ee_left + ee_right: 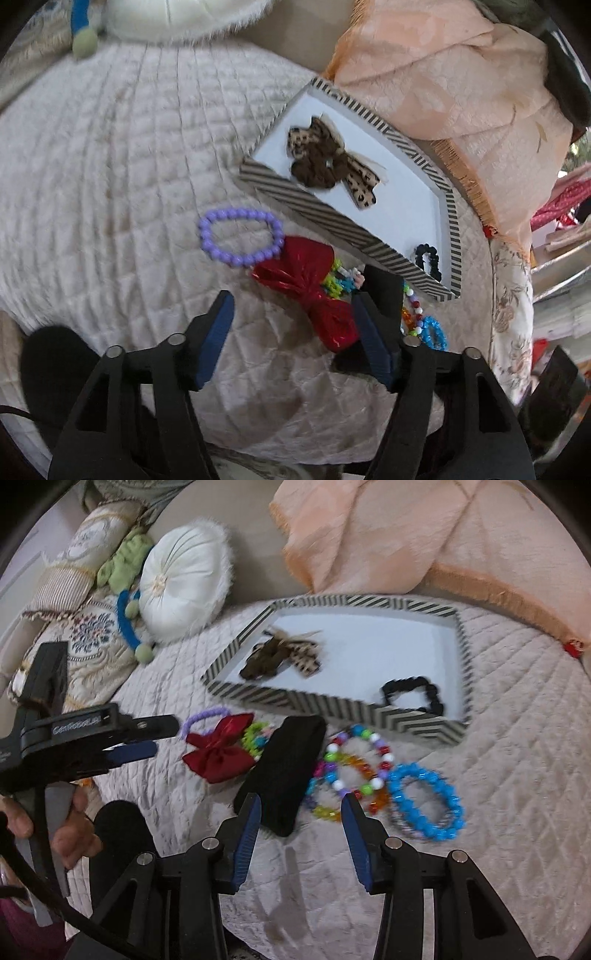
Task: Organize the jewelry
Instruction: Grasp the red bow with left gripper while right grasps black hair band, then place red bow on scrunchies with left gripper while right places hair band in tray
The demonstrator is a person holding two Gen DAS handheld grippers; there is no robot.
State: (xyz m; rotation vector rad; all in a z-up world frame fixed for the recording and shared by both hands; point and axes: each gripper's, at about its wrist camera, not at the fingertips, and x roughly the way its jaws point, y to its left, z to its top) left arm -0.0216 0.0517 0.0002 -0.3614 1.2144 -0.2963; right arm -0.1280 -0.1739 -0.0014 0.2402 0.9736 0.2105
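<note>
Right claw (299, 812) over quilted bedspread (517, 775) (cream); striped tray (332, 705) behind.

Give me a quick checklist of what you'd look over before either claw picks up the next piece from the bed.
1. Left claw open wide, nothing held: ok.
2. Right claw open, nothing between its fingers: ok.
3. Striped tray has bare floor left beside the leopard bow and black scrunchie: ok.
4. Red bow free to lift alone: not ok, it overlaps the purple bracelet and some beads.
5. Blue bracelet separate from the multicoloured bead bracelets: not ok, they overlap.
6. What the black cloth piece hides under it: cannot tell.
</note>
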